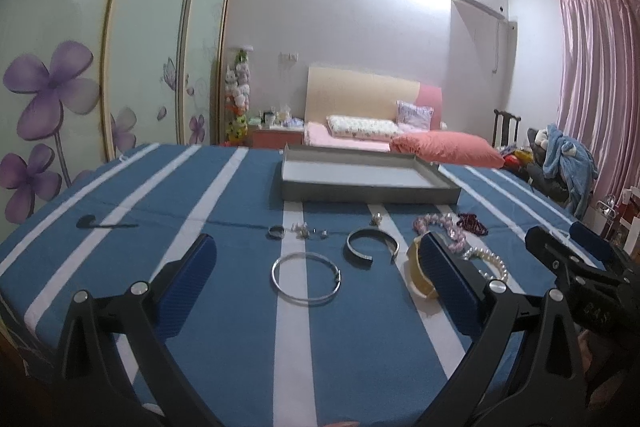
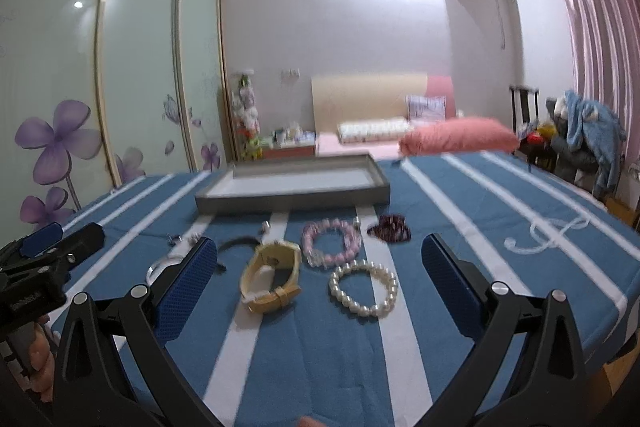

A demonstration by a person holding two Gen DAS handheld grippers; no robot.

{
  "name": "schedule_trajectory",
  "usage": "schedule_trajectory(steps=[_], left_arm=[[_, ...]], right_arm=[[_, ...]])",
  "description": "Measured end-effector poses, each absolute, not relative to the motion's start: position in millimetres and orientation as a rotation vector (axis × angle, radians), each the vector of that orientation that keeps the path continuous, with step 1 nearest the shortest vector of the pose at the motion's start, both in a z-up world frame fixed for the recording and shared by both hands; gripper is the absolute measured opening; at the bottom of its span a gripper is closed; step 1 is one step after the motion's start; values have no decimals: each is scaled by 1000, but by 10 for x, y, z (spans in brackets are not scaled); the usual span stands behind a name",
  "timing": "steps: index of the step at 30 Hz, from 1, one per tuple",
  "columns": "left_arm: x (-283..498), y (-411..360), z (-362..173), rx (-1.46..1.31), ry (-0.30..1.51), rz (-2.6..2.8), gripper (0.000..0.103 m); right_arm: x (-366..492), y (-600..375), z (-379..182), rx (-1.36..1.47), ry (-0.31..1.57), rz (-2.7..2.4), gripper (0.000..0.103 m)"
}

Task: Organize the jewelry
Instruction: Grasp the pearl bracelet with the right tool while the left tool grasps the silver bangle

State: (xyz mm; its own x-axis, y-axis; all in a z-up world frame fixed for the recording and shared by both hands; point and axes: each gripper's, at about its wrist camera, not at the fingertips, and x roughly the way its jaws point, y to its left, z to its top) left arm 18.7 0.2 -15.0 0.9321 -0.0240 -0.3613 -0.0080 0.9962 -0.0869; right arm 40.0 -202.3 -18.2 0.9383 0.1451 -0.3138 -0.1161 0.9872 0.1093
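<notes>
Blue-padded black left tongs (image 1: 316, 267) fill the bottom of the left wrist view, spread wide and holding nothing, above the blue-and-white striped cloth of the table (image 1: 224, 307). Between their fingers lies a thin silver wire bangle (image 1: 306, 278), flat on the cloth, and just beyond it to the right an open dark metal cuff bracelet (image 1: 372, 243). Farther back sit a small dark ring (image 1: 276, 231) and a cluster of tiny silver earrings (image 1: 303, 230), with a black hair clip (image 1: 105, 223) well apart to the left. The right tongs (image 2: 320, 269) are likewise spread wide and empty. Between their fingers lie a cream-yellow wristwatch with a leather strap (image 2: 272, 277), on its edge, and to its right a white pearl bead bracelet (image 2: 364, 289). Just behind these rests a pink bead bracelet (image 2: 331, 242), nearly touching the pearl one, and a dark red bead bracelet (image 2: 390, 227) lies bunched near it to the right. Beyond all the jewelry stands a shallow grey rectangular tray with a pale lining (image 2: 292, 203), nothing visible inside it. A loop of white cord (image 2: 548, 231) lies on the cloth well to the right. Behind the table are a bed with a pink pillow (image 2: 460, 137), glass wardrobe doors painted with purple flowers (image 2: 60, 139), and a pink curtain (image 2: 596, 27).
</notes>
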Motion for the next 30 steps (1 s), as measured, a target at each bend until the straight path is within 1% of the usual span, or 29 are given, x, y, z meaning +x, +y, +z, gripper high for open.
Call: schedule_trajectory(steps=[6,10,13,15,17,19,21,24,26,27,28,29,30], left_arm=[[419,58,-321,-102,516,-18,99],[582,142,-413,-123,597,-11,99],[685,173,-466,-115,635,0,99],[722,175,-487,-102,651,5,99],[774,162,-498,-91,662,5,99],[810,158,-507,-85,668,5,99],[859,161,-514,-88,675,1,99],[928,160,-538,-85,694,-3,99],[975,151,-557,-81,704,0,99],[987,152,-566,-81,709,2,99],[1010,156,-578,-80,717,5,99],[1033,161,-587,-81,723,7,99],[1051,163,-597,-80,729,9,99]], right_arm=[[715,-2201,-426,153,539,101,100],[962,-2313,-583,174,688,60,72],[1093,-2433,-680,213,761,41,67],[1110,-2432,-666,197,765,37,67],[1114,-2404,-637,170,763,29,63],[1128,-2407,-625,187,770,32,54],[1170,-2414,-611,183,774,30,52],[1277,-2390,-613,147,788,16,40],[1298,-2363,-624,123,793,1,35],[1302,-2350,-621,112,792,-5,28],[1316,-2344,-622,105,795,-3,16],[1313,-2341,-621,95,795,-10,12],[1319,-2348,-619,93,796,-3,11]])
